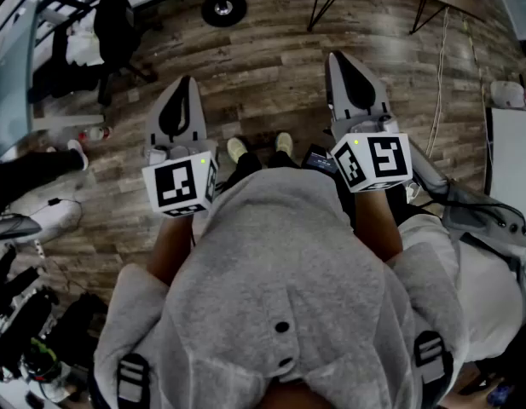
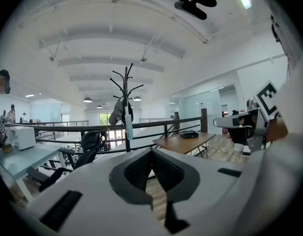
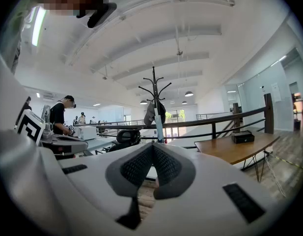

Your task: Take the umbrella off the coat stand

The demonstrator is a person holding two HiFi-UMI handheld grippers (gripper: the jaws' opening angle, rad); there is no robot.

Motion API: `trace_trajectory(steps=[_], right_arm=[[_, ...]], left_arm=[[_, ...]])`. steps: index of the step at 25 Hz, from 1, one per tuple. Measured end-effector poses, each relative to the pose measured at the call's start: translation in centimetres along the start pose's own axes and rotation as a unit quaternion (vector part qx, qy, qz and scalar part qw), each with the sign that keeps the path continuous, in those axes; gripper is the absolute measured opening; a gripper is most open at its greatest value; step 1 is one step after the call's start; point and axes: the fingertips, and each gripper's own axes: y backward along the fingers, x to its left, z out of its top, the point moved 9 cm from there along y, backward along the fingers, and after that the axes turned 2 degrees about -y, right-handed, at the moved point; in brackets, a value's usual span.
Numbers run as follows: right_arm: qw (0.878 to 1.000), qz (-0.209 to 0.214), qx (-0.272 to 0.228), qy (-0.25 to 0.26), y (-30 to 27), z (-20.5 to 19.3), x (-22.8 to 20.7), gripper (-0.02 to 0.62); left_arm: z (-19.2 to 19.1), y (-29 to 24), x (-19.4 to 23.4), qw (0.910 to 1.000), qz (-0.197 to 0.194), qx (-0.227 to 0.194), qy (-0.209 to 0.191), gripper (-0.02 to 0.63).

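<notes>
the nearest print is the black-and-white square markers on the cube (image 1: 179, 184) of your left gripper (image 1: 184, 88) and its twin (image 1: 373, 160) on your right gripper (image 1: 338, 62). both pairs of jaws are pressed together with nothing between them, held out over the wood floor (image 1: 271, 66). farther ahead a dark railing (image 2: 156, 124) crosses your line, with an office chair (image 2: 92, 141) and a wooden table (image 2: 183, 142) bearing a black box (image 2: 189, 134) near it. at the rail stands the coat stand (image 2: 126, 87) — before or behind it, i cannot tell — and the pale umbrella (image 2: 128, 124) hangs upright on it beside a dark garment (image 2: 117, 114), well apart from both grippers.
</notes>
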Motion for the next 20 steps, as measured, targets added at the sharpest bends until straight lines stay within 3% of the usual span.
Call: trace_trajectory(steps=[6, 20], right_arm=[[1.0, -0.001, -0.004, 0.005, -0.6, 0.1, 1.7, 0.008], [1.0, 0.005, -0.006, -0.003, -3.5, -0.2, 7.3, 0.009]], left_arm=[[0.7, 0.6, 1.6, 0.9998, -0.003, -0.02, -0.004, 0.015], [-0.9, 2.6, 8.0, 0.9998, 0.014, -0.013, 0.003, 0.015]])
